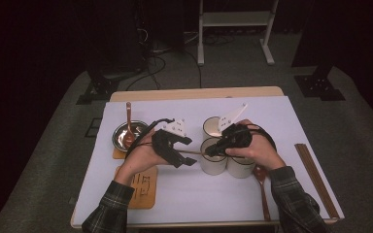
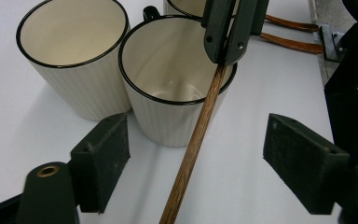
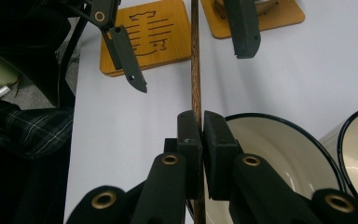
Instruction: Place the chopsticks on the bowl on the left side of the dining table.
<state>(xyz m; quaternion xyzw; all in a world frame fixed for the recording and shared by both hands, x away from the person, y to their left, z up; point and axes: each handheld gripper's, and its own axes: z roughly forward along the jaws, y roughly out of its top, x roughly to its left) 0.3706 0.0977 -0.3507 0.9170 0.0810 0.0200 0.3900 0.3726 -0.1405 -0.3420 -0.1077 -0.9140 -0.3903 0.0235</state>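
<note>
A thin brown wooden chopstick (image 1: 194, 152) is held level just above the white table mat, beside three cream mugs with black rims. My right gripper (image 3: 202, 135) is shut on the chopstick (image 3: 196, 70) over the rim of the nearest mug (image 3: 279, 154). My left gripper (image 2: 203, 161) is open. The chopstick (image 2: 193, 144) passes between its two pads with a gap on each side. In the high view the left gripper (image 1: 190, 151) faces the right gripper (image 1: 209, 152), and their tips nearly meet left of the front mug (image 1: 212, 162).
A metal bowl (image 1: 135, 127) with a wooden spoon sits on a coaster at the left. A second wooden coaster (image 1: 141, 187) lies near the front edge. Another spoon (image 1: 261, 189) and a brown pair of chopsticks (image 1: 315, 179) lie at the right.
</note>
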